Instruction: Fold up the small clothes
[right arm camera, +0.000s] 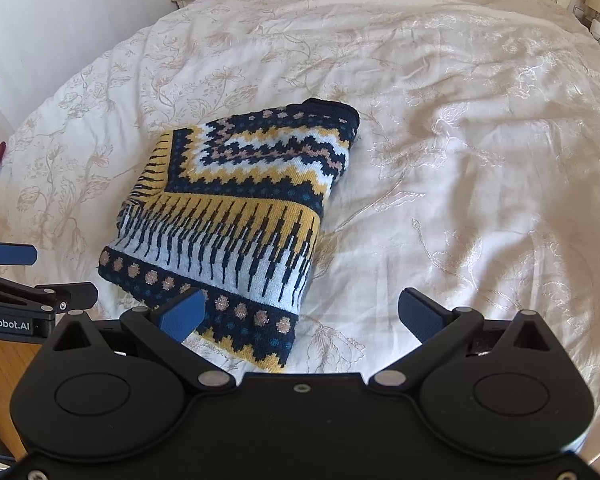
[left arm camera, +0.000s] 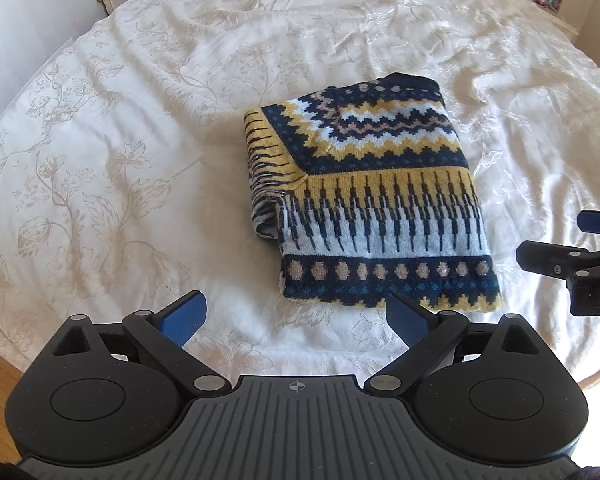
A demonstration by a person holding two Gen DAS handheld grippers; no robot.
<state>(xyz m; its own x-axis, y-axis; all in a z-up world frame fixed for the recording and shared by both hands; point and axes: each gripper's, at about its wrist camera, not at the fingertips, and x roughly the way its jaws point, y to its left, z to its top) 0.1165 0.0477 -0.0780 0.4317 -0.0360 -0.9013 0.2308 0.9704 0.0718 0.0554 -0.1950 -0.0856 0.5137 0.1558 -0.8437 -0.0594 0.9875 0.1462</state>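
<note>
On the bed [left arm camera: 120, 128], out in the middle of the cream floral cover, sits the knit sweater [left arm camera: 376, 204], already folded into a chunky rectangle with a sleeve tucked in along its left edge. My left tool [left arm camera: 296, 320] is hanging just short of the near hem, fingers spread wide with nothing between them, and my right tool [right arm camera: 300, 316] is the same deal, gaping and empty, with its left fingertip [right arm camera: 182, 314] hovering over the sweater's near corner. From what I can see, the folding on this one looks pretty much done, so I'd say I'm either at the "back off and call it" stage or about to tidy it up. If I do one more fold, I'd need both tools down on the near hem corners, pinch through all the layers since it's thick knit, then lift and carry it toward the far edge without letting that tucked sleeve slide out.
</note>
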